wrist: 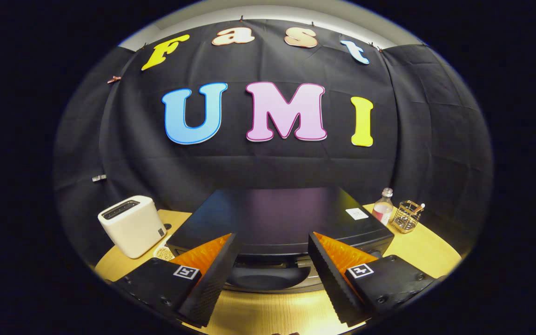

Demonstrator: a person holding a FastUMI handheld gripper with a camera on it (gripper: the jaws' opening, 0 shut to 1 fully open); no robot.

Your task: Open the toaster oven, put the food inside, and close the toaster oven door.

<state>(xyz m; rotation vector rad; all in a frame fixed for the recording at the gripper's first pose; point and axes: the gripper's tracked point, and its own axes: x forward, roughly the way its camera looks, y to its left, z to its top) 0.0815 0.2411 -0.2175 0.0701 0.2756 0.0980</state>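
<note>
The gripper [271, 267] is spread wide, its two fingers well apart and holding nothing. Between them and just ahead sits the oven [279, 223], a dark, glossy box seen from above and in front, so that its flat top takes up most of what shows. Its front edge lies right at the fingertips, and below that edge, in the gap between the fingers, a dark curved handle [268, 277] runs across the door; whether the door is fully shut cannot be told from this angle. A small white sticker [357, 213] lies on the oven's top near its right rear corner. The oven stands on a light wooden table [417, 251]. Left of the oven, close to it, is a white toaster [132, 225] with slots in its top, and beside that, near the left finger, a small dish [164, 253] partly hidden by the finger; what it holds is too small to make out. Right of the oven stand a clear bottle [383, 207] with pinkish contents and, just beyond it, a wire holder [407, 216] with something standing in it.
</note>
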